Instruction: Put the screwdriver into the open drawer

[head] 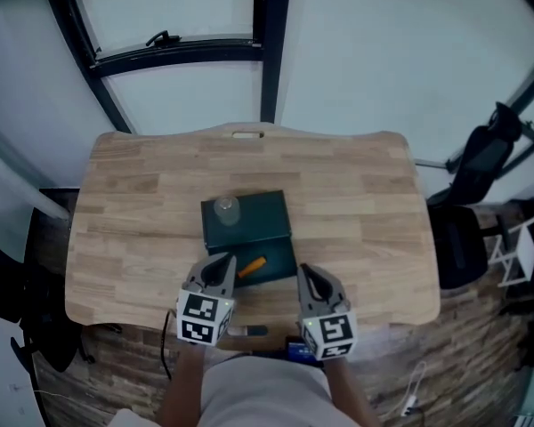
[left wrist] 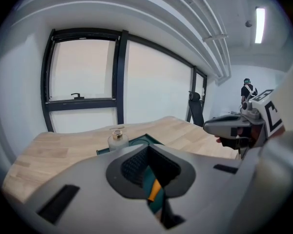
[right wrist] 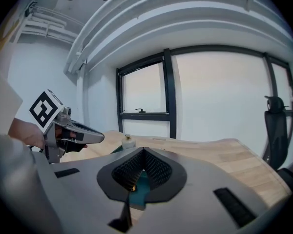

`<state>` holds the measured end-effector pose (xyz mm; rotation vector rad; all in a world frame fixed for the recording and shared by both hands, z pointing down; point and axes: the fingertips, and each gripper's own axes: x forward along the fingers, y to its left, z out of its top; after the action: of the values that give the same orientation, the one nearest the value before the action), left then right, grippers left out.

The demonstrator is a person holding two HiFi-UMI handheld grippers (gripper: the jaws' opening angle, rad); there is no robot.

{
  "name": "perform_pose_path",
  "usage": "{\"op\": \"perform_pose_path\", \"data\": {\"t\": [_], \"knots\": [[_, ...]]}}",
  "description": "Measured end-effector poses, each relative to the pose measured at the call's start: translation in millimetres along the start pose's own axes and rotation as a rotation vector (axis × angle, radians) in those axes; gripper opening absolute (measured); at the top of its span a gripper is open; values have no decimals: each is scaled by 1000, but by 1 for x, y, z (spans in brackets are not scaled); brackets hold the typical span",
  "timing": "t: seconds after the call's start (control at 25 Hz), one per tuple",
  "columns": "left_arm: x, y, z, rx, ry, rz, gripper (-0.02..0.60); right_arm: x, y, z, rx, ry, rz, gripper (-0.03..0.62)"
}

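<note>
A dark green box (head: 246,213) stands on the wooden table (head: 356,194), its drawer (head: 280,258) pulled open toward me. The screwdriver (head: 252,266), with an orange handle, lies inside the drawer. My left gripper (head: 221,267) hovers just above the drawer's near left corner, shut and empty. Through the notch behind its jaws the orange handle (left wrist: 155,189) shows below. My right gripper (head: 304,276) hangs level with it by the drawer's right corner, its jaws together with nothing between them. Each gripper appears in the other's view: the right gripper (left wrist: 224,126), the left gripper (right wrist: 83,136).
A small glass bottle (head: 225,209) stands on top of the box. The table's near edge lies right under both grippers. A black chair (head: 481,163) stands off the table's right end. Windows with dark frames (head: 269,43) run behind the table.
</note>
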<state>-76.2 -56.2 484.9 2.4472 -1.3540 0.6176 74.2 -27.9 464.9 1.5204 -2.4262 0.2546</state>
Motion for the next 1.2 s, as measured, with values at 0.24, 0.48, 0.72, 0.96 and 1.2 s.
{"op": "perform_pose_path", "data": {"t": [0.24, 0.48, 0.72, 0.96, 1.2], "knots": [[-23, -8, 17, 47, -86, 47, 0, -23, 8, 14, -7, -14, -46, -3], [-34, -12, 25, 72, -130, 61, 0, -33, 8, 16, -27, -22, -83, -3], [-37, -10, 27, 80, -133, 70, 0, -34, 8, 19, -27, -30, -98, -3], [-38, -7, 28, 55, -145, 63, 0, -34, 8, 22, -22, -36, -104, -3], [-36, -6, 27, 64, -137, 66, 0, -32, 9, 23, -13, -49, -98, -3]]}}
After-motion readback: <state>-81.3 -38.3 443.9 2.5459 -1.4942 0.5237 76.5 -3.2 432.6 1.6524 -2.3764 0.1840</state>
